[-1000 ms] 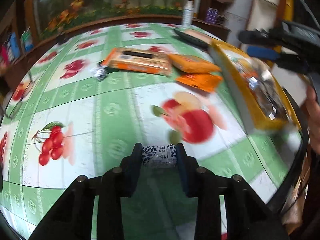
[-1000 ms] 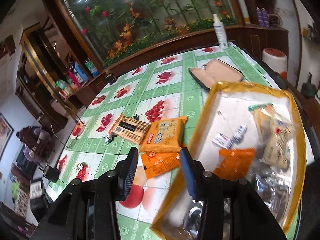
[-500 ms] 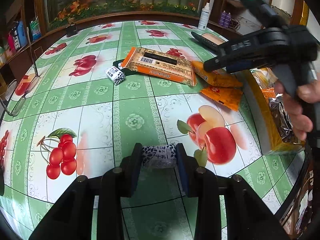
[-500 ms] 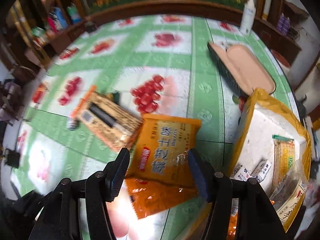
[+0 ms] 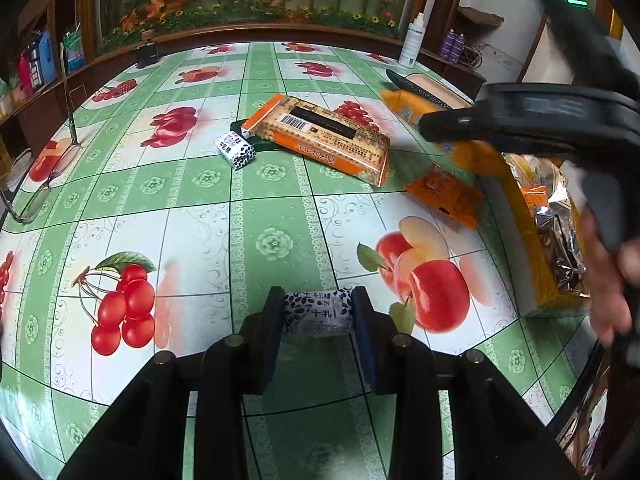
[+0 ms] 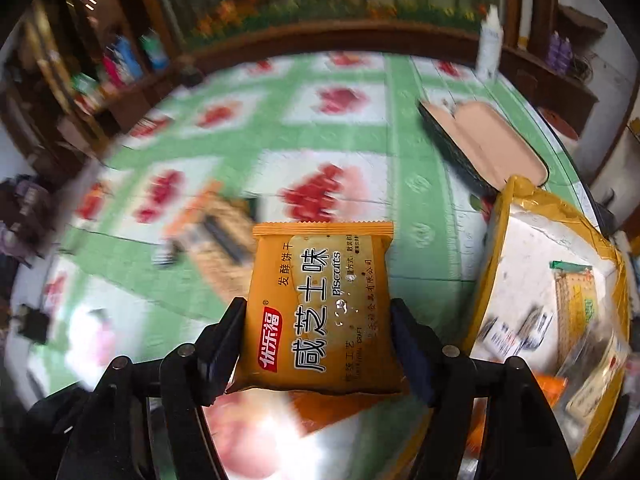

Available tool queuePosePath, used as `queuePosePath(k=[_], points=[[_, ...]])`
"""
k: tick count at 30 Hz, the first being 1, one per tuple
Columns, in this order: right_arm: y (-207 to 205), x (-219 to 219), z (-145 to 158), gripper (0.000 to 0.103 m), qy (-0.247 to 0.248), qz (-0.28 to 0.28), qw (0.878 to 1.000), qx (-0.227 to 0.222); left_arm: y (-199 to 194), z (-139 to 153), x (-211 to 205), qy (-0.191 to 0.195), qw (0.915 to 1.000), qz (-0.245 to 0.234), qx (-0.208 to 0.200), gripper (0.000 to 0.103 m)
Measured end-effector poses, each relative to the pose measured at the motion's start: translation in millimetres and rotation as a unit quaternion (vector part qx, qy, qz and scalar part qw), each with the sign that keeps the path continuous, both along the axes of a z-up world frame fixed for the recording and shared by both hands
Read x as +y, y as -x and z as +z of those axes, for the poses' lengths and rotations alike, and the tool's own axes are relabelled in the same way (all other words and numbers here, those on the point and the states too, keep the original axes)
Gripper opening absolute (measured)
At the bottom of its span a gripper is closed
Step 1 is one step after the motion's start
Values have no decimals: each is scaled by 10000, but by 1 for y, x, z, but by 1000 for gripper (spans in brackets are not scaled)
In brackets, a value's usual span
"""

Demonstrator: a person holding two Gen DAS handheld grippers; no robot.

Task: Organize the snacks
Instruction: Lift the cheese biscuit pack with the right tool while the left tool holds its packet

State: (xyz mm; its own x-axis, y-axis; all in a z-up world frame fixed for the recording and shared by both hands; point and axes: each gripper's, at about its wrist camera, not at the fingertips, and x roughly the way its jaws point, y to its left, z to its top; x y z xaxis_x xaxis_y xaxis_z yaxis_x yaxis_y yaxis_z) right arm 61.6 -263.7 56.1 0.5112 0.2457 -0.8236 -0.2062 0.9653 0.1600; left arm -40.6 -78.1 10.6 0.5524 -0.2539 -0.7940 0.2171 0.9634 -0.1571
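1. Surface: a round table covered by a glossy green-and-white checked tablecloth with fruit prints [image 5: 276, 200]. A wooden rim borders its far edge; behind it stands a flower mural.
2. Room: a white spray bottle [image 5: 412, 42] stands at the far edge; folded eyeglasses [image 5: 36, 196] lie at the left edge; an open tan-lined glasses case [image 6: 484, 146] lies beside the box.
3. Container: a yellow-taped white foam box [image 6: 520, 240] stands at the right edge. It holds several wrapped snacks, including a cracker pack and small white packets; motion blur hides details.
4. Left gripper [image 5: 318, 312]: jaws closed narrowly on a small white candy with dark blue pattern [image 5: 318, 314], held above the cloth.
5. Right gripper [image 6: 320, 344]: jaws clamp the sides of a flat yellow-orange biscuit packet [image 6: 320, 308], lifted clear of the table, just left of the box.
6. On the cloth: a long orange-edged cracker pack [image 5: 320, 136], a second patterned candy [image 5: 235, 151] just beside it, and a small orange packet [image 5: 446, 198] near the box.
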Motion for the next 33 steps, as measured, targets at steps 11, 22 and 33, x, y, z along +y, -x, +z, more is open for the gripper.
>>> queuePosePath(k=[11, 22, 33], points=[[71, 31, -28, 74, -501, 581, 9969, -158, 1, -1, -4, -189, 9998, 34, -39, 33], [82, 32, -38, 74, 132, 586, 9968, -523, 3, 2, -1, -233, 9994, 190, -142, 33], [84, 31, -39, 74, 81, 549, 9965, -631, 6, 5, -2, -303, 9987, 245, -322, 33]])
